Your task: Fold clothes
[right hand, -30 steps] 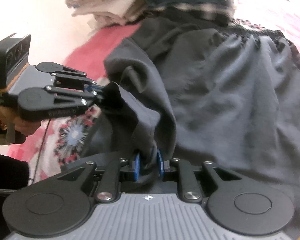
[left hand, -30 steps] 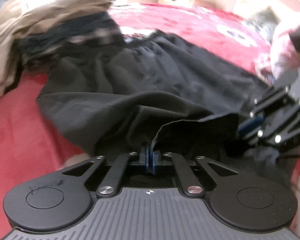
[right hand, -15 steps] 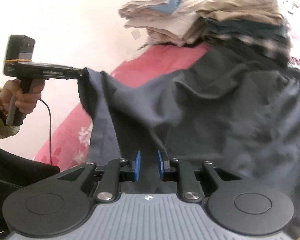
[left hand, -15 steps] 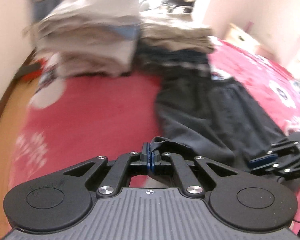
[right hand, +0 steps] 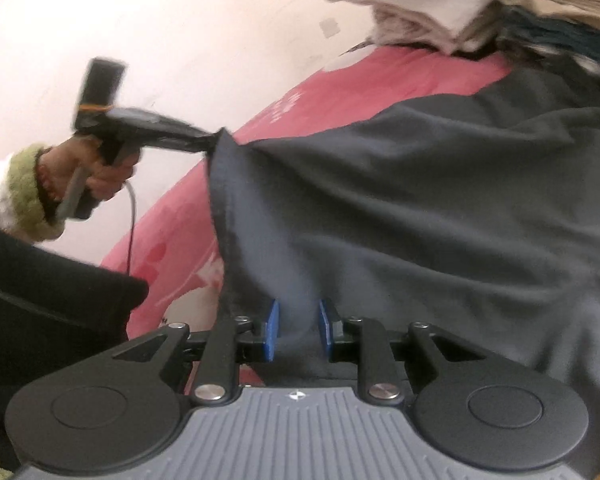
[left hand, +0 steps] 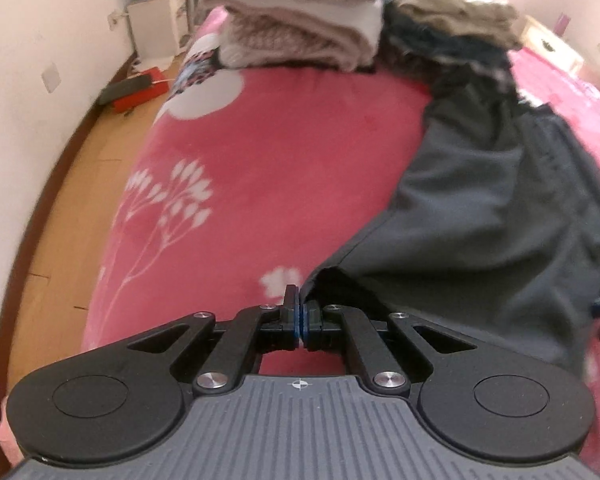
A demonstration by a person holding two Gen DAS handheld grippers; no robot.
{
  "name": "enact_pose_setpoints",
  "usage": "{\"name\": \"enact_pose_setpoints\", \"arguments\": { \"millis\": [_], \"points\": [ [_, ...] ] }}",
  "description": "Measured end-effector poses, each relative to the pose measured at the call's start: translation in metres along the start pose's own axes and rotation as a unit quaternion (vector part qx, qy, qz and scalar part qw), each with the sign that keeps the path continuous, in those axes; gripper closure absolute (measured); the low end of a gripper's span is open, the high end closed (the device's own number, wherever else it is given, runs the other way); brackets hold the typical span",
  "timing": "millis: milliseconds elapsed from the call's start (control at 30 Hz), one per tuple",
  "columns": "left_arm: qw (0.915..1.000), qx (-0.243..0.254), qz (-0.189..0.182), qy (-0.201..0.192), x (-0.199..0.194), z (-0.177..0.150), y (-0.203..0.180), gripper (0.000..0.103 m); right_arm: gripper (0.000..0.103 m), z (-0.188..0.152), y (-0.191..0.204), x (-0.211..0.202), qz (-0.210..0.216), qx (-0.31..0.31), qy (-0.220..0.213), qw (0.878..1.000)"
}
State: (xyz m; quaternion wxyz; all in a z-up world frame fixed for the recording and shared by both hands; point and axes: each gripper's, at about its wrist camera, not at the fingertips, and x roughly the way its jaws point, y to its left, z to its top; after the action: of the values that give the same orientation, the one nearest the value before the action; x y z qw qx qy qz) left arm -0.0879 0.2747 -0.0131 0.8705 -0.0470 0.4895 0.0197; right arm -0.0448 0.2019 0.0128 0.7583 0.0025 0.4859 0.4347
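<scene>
So I'm running both hand-helds here and the dark trousers (left hand: 480, 216) are lying stretched out on the pink bedspread (left hand: 260, 152); their long axis is running away from me toward the folded clothes stack (left hand: 308, 20) at the far end, waist end looking like it's up there by the pile.

The left hand-held gripper (left hand: 301, 322) is pinching the near hem corner; fingers pressed together on a thin edge of fabric, with the rest of the garment trailing off to its right and forward; so the cloth is lying to the right of that gripper, not in front of it.

The right hand-held gripper (right hand: 299, 332) is sitting at the other near edge; its blue pads (right hand: 271, 330) are standing a little apart with dark fabric running between them; I'm honestly not able to tell if it's gripping or just loosely around it; things are blurry.

In the right wrist view the left hand-held gripper is showing off to the left, held up above the bed, hem pulled taut between the two.

My guess is I'm setting up to carry the near end forward along that long axis; both are about equally near the hem.
</scene>
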Motion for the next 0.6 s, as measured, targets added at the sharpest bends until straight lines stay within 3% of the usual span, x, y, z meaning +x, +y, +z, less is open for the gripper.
{"name": "enact_pose_setpoints", "arguments": {
  "millis": [233,400,500,567,600],
  "points": [
    [0.9986,-0.037,-0.017,0.034,0.042,0.012,0.01,0.103,0.069,-0.008,0.056,0.037,0.012,-0.156,0.017,0.987],
    [0.9958,-0.067,-0.038,0.05,0.058,0.038,0.011,0.103,0.05,-0.03,0.091,0.062,-0.033,-0.303,0.053,0.951],
    [0.9938,-0.076,-0.042,0.07,0.069,0.05,0.012,0.103,0.053,-0.045,0.094,0.079,-0.079,-0.354,0.077,0.929],
    [0.9935,-0.075,-0.044,0.074,0.072,0.053,0.012,0.103,0.061,-0.048,0.09,0.084,-0.098,-0.351,0.074,0.928],
    [0.9934,-0.074,-0.046,0.075,0.073,0.054,0.012,0.103,0.069,-0.048,0.087,0.083,-0.1,-0.338,0.07,0.933]
  ]
}}
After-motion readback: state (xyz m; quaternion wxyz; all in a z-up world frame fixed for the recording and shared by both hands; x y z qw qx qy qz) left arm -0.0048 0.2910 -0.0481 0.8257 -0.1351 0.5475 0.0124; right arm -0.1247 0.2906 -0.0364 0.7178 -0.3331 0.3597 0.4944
